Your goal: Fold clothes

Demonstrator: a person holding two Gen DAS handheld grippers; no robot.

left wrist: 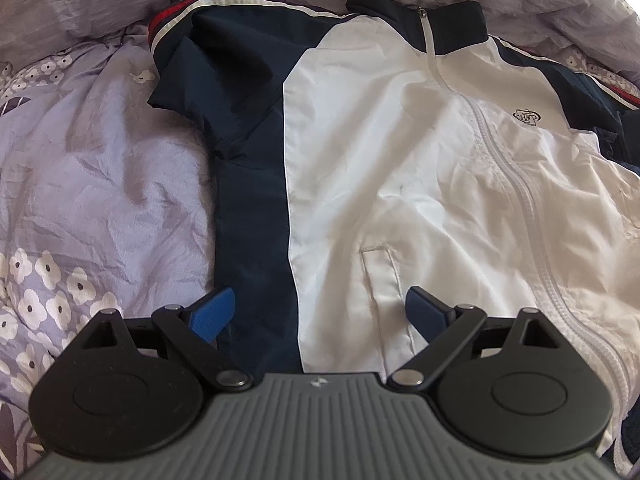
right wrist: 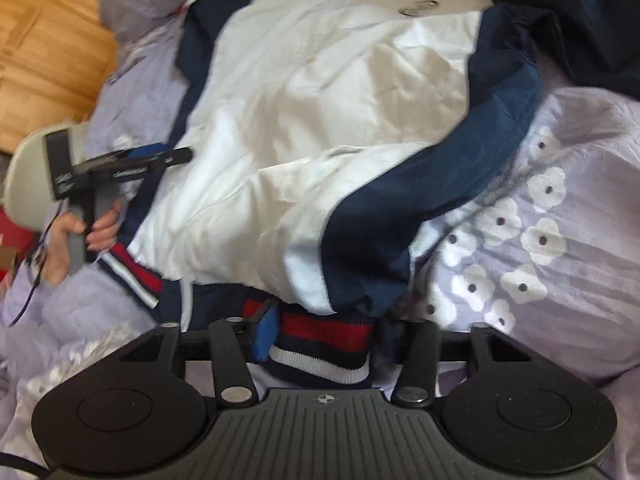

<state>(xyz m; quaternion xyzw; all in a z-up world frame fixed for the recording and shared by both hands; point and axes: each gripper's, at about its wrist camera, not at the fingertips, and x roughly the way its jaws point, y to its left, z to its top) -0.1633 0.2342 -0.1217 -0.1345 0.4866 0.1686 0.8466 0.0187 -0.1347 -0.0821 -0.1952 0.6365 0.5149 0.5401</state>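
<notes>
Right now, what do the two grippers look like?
Both match: grey ribbed body with a small round emblem, two black round discs, black linkage arms on silver pins, blue ribbed pads. From the right wrist view, the left gripper has a grey handle, a dark cable trailing from it, and white lettering on its black parts.

**Bedding and floor around the work**

A crumpled lilac duvet [left wrist: 100, 168] printed with clusters of white flowers [right wrist: 532, 236], each with a dark centre, covers the bed. At the upper left of the right wrist view, a patch of wooden parquet floor [right wrist: 44, 40] shows beyond the bedding.
</notes>
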